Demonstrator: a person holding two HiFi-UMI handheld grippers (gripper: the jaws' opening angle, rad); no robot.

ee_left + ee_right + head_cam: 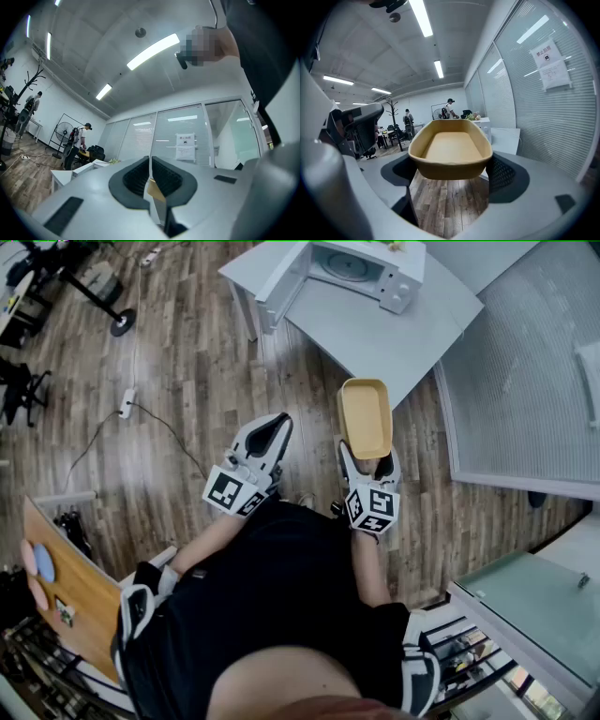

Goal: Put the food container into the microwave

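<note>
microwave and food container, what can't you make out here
Microwave: back cut off by the head view's top edge.
Food container: near end hidden under the right gripper in the head view.
Tan bit between the left gripper's fingers: too small to identify.

Tan, white, brown
The food container [365, 416] is tan, the microwave [366, 268] white, the floor [187, 371] brown with wood grain.

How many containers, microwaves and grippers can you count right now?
Container: 1
Microwave: 1
Grippers: 2, the left gripper and the right gripper
Total: 4
</note>
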